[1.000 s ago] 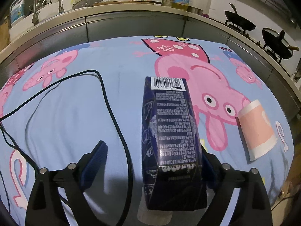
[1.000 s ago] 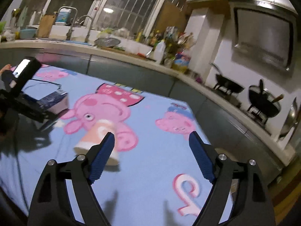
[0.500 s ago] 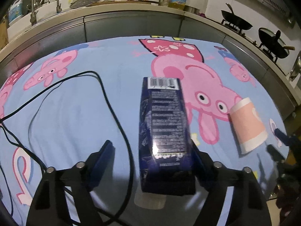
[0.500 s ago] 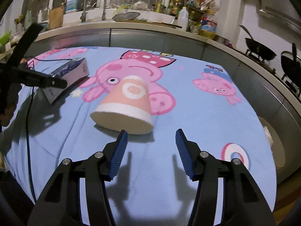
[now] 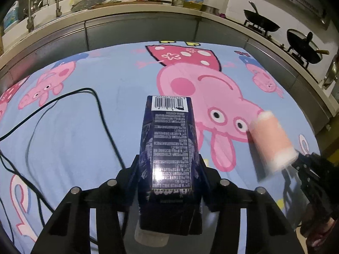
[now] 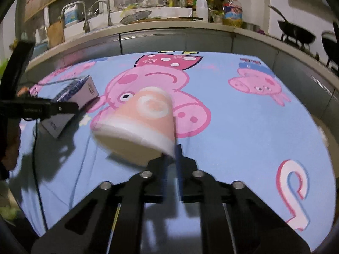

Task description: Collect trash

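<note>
Two close wrist views — shared tablecloth [image 5: 84, 127]

Kitchen backdrop around a cartoon-pig cloth
Black cable [image 5: 106, 124] loops over the blue tablecloth's [image 5: 89, 131] left side; woks [image 5: 261, 22] sit beyond the far-right corner, faucet [image 6: 84, 14] beyond the far-left.

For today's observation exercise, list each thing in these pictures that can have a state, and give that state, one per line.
Left claw: shut on the dark blue box.
Dark blue box: gripped, barcode end pointing away.
Right claw: shut on the paper cup's rim.
Paper cup: on its side, blurred, held.
Black cable: lying loose on the cloth.
</note>
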### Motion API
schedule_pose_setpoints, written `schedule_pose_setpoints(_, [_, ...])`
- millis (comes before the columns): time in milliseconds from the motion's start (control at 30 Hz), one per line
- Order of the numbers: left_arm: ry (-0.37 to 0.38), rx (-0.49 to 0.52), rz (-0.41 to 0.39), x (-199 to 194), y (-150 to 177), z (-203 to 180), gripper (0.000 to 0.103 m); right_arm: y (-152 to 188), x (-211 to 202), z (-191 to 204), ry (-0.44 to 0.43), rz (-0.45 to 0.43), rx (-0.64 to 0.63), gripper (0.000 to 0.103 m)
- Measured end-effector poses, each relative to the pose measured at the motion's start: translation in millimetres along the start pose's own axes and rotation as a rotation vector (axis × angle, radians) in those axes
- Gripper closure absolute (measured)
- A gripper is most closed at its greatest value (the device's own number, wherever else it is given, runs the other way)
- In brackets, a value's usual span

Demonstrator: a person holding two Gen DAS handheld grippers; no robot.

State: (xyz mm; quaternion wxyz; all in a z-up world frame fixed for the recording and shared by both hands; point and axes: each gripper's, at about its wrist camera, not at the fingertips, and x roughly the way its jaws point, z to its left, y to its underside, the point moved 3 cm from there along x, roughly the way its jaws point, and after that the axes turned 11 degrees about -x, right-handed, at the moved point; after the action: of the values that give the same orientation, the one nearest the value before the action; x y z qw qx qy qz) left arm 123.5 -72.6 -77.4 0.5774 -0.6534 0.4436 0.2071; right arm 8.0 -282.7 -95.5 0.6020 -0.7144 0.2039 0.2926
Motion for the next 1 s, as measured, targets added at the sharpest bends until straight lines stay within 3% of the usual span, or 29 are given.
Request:
schedule_pose_setpoints(333, [0.123, 0.094, 0.008, -2, -1, -59, 0.053, 15, -22, -41, 0.102, -0.044, 0.151, 0.098])
schedule_pose_setpoints(733, [0.268, 0.284, 0.070, 26, -1, -193, 0.053, 60, -60, -137, 0.256, -0.060, 0.365, 0.098])
schedule_pose_setpoints(1000, [0.327, 0.347, 0.102, 41, -2, -267, 0.054, 84, -71, -178, 0.259, -0.076, 0.466, 0.098])
